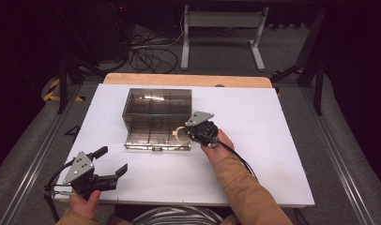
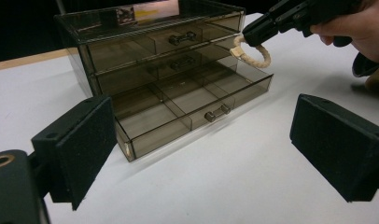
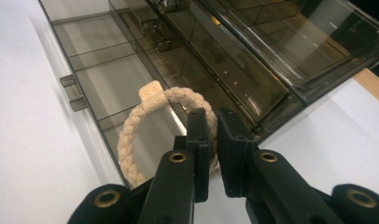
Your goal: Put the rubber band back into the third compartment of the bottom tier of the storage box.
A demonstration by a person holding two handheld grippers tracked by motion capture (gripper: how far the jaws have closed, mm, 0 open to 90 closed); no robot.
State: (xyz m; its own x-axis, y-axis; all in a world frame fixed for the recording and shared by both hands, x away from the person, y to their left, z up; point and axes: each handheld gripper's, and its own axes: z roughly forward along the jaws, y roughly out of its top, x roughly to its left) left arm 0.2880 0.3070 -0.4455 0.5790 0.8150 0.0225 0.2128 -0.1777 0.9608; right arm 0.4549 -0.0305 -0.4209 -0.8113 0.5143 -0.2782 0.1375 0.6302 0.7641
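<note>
Rope bracelet [image 3: 150, 126], cream, pinched in right claw [image 3: 210, 122], hanging over the pulled-out bottom drawer [image 2: 187, 109] of a smoky clear drawer box [image 1: 156, 108]. Left claw [image 1: 112, 161] gapes wide, empty, near counter's front edge. Counter [image 1: 273, 140] white, wooden strip behind. Dark room; cables on grey floor [image 1: 217, 51].

No text, brand or number could be read anywhere. The small cream tag [image 3: 152, 96] on the braided bracelet [image 3: 131, 135], just beyond the right gripper [image 3: 214, 122], bore faint marks too blurred to make out, and the drawer box [image 2: 131, 51] behind it carried no legible label.
</note>
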